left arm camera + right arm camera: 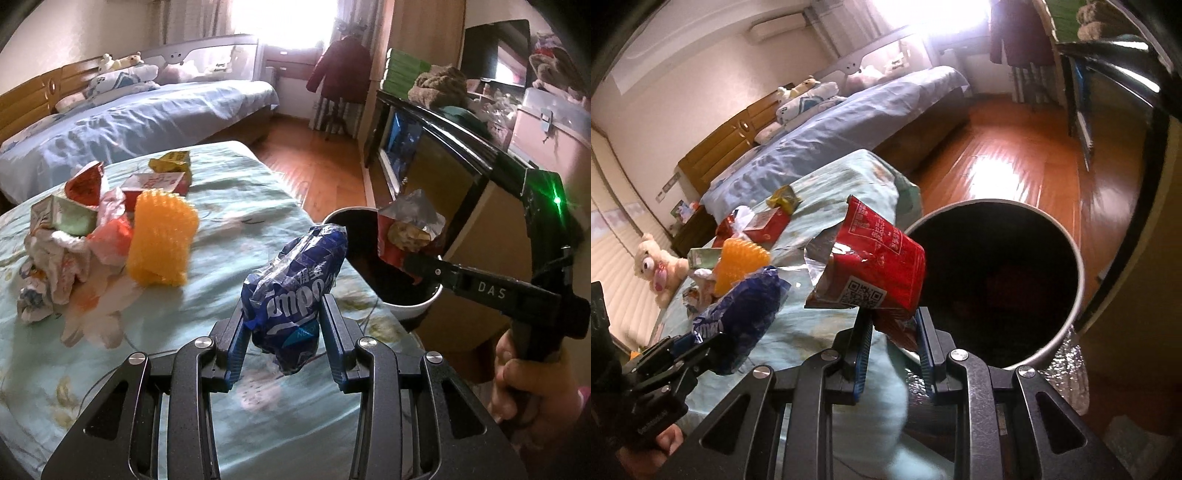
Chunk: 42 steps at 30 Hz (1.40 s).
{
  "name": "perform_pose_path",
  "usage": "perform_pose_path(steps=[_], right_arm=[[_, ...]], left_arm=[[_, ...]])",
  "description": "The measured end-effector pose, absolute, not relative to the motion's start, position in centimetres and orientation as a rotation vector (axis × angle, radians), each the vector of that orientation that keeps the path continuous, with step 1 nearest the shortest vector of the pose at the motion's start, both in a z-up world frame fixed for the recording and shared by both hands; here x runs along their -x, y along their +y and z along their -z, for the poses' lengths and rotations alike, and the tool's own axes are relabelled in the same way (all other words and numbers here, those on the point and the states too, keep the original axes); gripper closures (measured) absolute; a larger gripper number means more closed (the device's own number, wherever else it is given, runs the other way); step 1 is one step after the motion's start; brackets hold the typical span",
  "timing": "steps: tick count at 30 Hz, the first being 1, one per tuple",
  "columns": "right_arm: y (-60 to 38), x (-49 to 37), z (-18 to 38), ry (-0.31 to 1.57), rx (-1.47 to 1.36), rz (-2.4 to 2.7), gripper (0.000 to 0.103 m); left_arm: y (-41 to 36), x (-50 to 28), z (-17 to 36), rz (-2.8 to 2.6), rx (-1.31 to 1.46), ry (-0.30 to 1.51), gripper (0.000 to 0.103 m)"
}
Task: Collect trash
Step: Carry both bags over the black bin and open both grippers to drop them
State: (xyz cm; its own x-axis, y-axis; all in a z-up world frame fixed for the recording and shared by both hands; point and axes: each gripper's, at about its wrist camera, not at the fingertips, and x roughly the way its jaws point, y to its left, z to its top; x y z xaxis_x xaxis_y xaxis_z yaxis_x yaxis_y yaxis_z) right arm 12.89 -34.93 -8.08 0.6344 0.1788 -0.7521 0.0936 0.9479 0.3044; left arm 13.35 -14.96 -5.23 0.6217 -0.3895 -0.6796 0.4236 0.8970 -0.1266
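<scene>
My left gripper [283, 314] is shut on a crumpled blue plastic wrapper [295, 288] and holds it above the table's right side; the wrapper also shows in the right wrist view [738, 317]. My right gripper [892, 325] is shut on a torn red snack bag [875, 273] and holds it at the near rim of the round bin [1078, 295]. In the left wrist view the red bag [406, 232] hangs over the white-rimmed bin [417, 306], which stands past the table's right edge.
A pile of trash lies on the floral tablecloth [229, 229] at left: an orange foam net [159, 243], crumpled bags [55, 266], a green carton [62, 218], red boxes [155, 184], a yellow wrapper [171, 162]. A bed [129, 118], wooden floor [325, 162] and a cabinet [443, 155] surround the table.
</scene>
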Motion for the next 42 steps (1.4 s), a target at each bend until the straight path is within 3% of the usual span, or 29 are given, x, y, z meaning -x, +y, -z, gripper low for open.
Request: perform_pose_path(steps=[30,40,42], right_arm=[[-43.3,-13.4,10.2,0.934,-0.386,0.113,0.079],[-43.8,-14.6,10.9,0.956,-0.392,0.125,0.075],[-43.8,-14.9,11.0,0.958,-0.396,0.121,0.074]], left_arm=[[-25.6,-17.4,5.1,0.571,-0.191,0.777,0.066],[-27.8,-18.6,5.5,0.572,-0.225,0.77,0.063],[-28.0,-18.8,5.7,0.574,-0.231,0.775,0.057]])
